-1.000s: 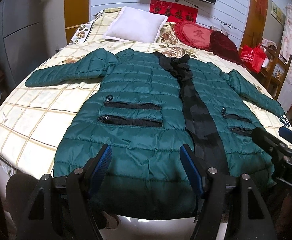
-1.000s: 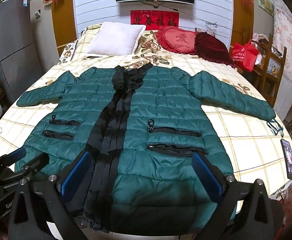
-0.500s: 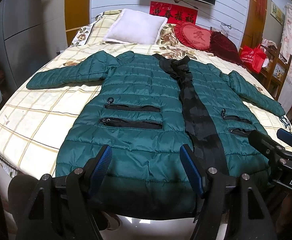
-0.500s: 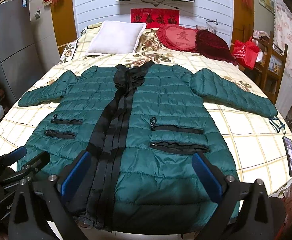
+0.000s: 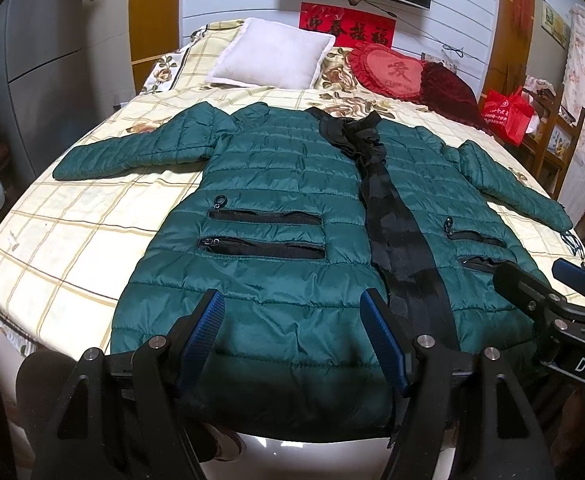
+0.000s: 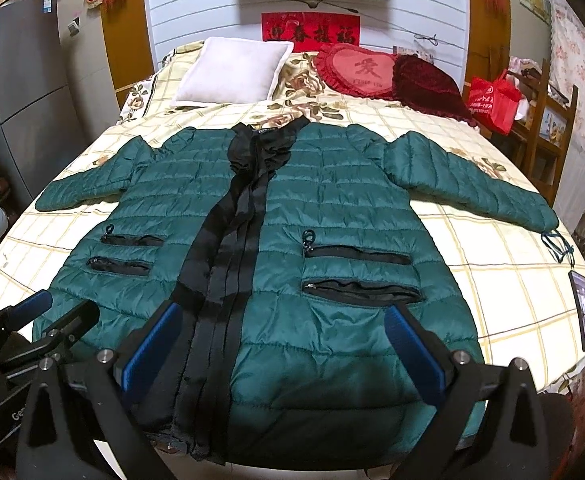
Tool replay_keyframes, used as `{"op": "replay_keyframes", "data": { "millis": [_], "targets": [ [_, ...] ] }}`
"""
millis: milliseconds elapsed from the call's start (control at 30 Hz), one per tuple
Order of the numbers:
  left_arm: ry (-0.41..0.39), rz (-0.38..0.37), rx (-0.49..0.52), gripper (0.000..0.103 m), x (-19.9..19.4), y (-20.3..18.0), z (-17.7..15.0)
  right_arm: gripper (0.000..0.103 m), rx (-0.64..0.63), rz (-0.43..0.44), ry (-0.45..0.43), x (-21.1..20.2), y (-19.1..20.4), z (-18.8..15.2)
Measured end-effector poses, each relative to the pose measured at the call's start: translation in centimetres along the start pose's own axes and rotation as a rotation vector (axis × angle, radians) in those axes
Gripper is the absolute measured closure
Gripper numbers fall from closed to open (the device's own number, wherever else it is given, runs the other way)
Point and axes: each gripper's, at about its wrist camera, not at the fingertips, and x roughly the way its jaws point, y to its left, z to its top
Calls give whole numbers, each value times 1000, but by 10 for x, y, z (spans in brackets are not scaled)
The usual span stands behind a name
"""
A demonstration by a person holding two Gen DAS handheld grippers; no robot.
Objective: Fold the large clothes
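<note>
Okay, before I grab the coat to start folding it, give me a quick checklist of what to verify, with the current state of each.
1. Coat spread flat, front up, on the bed: ok.
2. Both sleeves stretched out to the sides, not tucked under: ok.
3. Left gripper jaws open, nothing between them: ok.
4. Right gripper jaws open, nothing between them: ok.
5. Hem fully on the bed: not ok, it hangs over the near edge.
6. Fold path clear: not ok, a phone lies near the bed's right edge, below the cuff.
</note>
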Motion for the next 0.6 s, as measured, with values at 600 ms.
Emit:
{"op": "replay_keyframes", "data": {
  "millis": [600],
  "targets": [
    [1,2,2,53,1,1,-2,1,0,4,10,5,-2,0]
  ]
}}
